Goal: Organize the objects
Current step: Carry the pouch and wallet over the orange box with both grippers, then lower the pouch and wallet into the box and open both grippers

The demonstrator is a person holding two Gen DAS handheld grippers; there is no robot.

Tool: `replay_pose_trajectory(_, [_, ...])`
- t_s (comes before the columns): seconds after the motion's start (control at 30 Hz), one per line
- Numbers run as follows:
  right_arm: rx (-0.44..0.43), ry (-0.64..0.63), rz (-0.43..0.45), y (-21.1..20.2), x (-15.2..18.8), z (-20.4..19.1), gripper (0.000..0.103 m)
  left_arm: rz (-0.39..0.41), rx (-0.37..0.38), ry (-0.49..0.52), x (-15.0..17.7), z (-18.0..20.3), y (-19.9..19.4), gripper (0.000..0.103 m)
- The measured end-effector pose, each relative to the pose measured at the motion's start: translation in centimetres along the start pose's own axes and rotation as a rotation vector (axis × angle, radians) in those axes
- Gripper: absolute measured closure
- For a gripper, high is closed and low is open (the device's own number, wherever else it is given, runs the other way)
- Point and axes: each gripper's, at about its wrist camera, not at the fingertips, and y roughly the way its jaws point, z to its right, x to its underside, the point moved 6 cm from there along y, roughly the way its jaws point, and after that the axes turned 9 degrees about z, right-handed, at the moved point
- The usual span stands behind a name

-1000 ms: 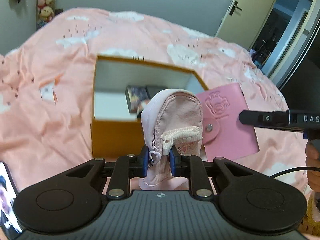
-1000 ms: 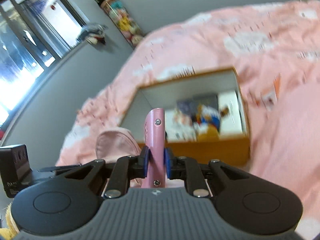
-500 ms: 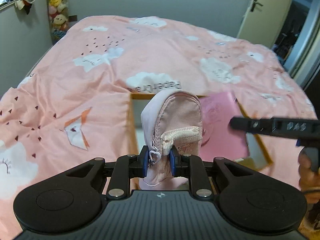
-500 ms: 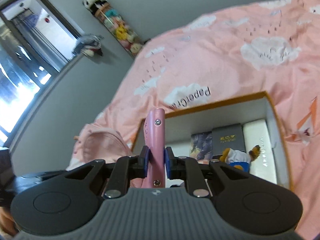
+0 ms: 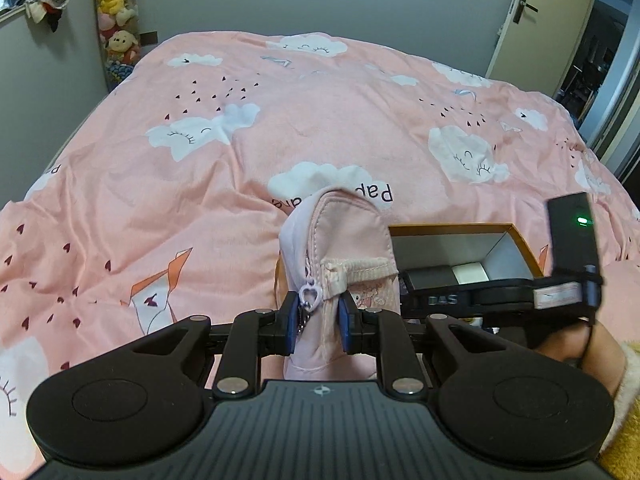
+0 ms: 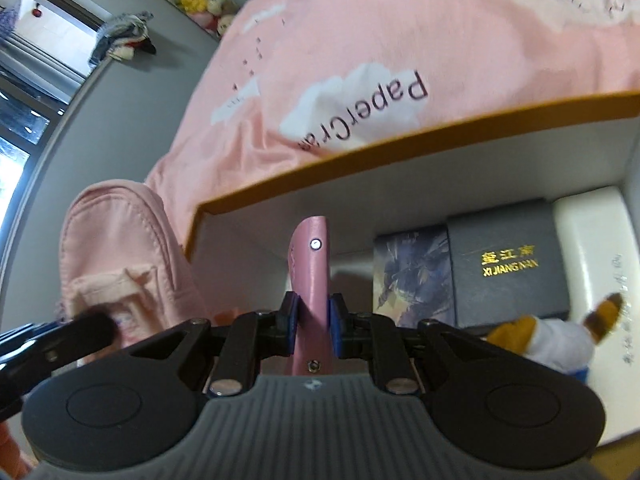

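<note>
Pink fabric is what you've got pinched in your left hand-held gripper [image 5: 319, 328]: a little pink pouch [image 5: 340, 256] shaped like a mini backpack, standing upright between the blue pads, which are clamped on its lower part right by the heart-shaped zipper pull [image 5: 310, 294]. Your right hand-held gripper [image 6: 313, 326] is squeezed tight on a pink snap wallet [image 6: 312, 280], held on edge so you mostly see its spine and the two metal studs.

Just past the wallet is the open orange-rimmed box [image 6: 400, 152] with white inner walls, and the wallet is hanging over its near-left part. Inside, from left to right, there's a dark illustrated card box [image 6: 412, 276], a black case [image 6: 508, 264] with gold lettering, and a white case [image 6: 600, 264] along the right wall. A plush toy [image 6: 552, 336] with orange ears sits in front of those. From the left camera the pouch is just to the left of the box, over the bed.

Farther out it's all pink cloud-print duvet [image 5: 320, 112], then grey walls, stuffed toys [image 5: 116, 12] stacked in the far corner and a door [image 5: 536, 12] ajar on the right.
</note>
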Motion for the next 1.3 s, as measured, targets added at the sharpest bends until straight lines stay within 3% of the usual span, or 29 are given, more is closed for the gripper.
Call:
replay_pose_trajectory(0.17, [0.035,0.01,-0.042,1.9,0.2,0.9,0.086,-0.001,-0.004,0.023,0.0,0.1,0.9,0.082])
replay_pose_trajectory(0.37, [0.014,0.048,-0.086,3.5,0.2,0.9,0.085,0.01,-0.024,0.032,-0.2,0.0,1.3,0.083])
replay_pose_trajectory(0.53, [0.089,-0.006,-0.12,4.3,0.6,1.2,0.078,0.008,-0.025,0.036,-0.1,0.1,1.4,0.083])
replay_pose_trajectory(0.67, [0.082,-0.024,-0.132,4.2,0.9,1.1,0.075,0.012,-0.039,0.048,-0.1,0.1,1.6,0.083])
replay_pose_trajectory(0.93, [0.066,-0.022,-0.065,1.2,0.3,1.0,0.07,0.011,-0.051,0.055,-0.2,0.6,1.6,0.083])
replay_pose_trajectory(1.03, [0.077,-0.039,0.001,-1.3,-0.3,1.2,0.07,0.002,-0.009,0.007,-0.2,1.4,2.1,0.083])
replay_pose_trajectory(1.17, [0.119,-0.08,0.085,-4.6,-0.8,1.8,0.067,-0.063,0.043,-0.091,0.6,2.2,4.1,0.083])
replay_pose_trajectory(1.3, [0.157,-0.117,0.121,-5.7,-0.9,3.0,0.067,-0.112,-0.001,-0.113,1.6,2.3,6.6,0.084])
